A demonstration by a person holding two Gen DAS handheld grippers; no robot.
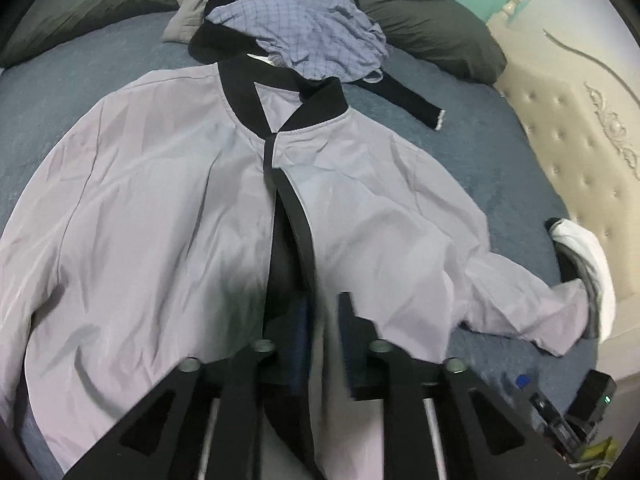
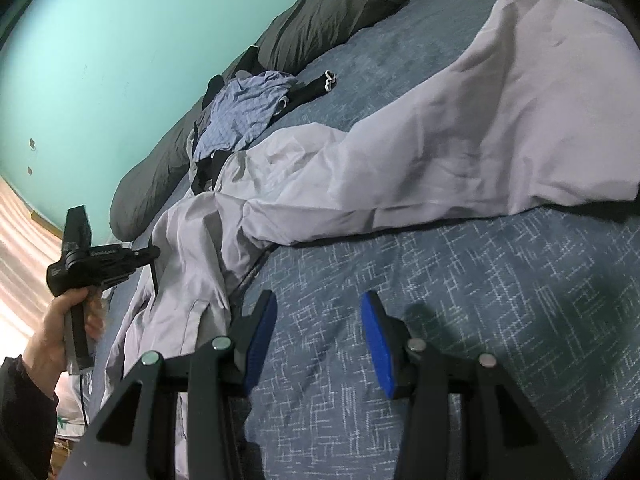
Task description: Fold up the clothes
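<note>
1. No text, label, brand, number or sign can be read in either view.
2. A faint pale marking sits on the left gripper (image 2: 154, 254) body, too blurred to read.

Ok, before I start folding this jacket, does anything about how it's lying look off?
Yes. The lilac jacket lies front-up but not squared: its front is parted below the collar, and one sleeve trails toward the bed's edge, rumpled rather than flat. The checked shirt in the pile behind overlaps the collar.
</note>
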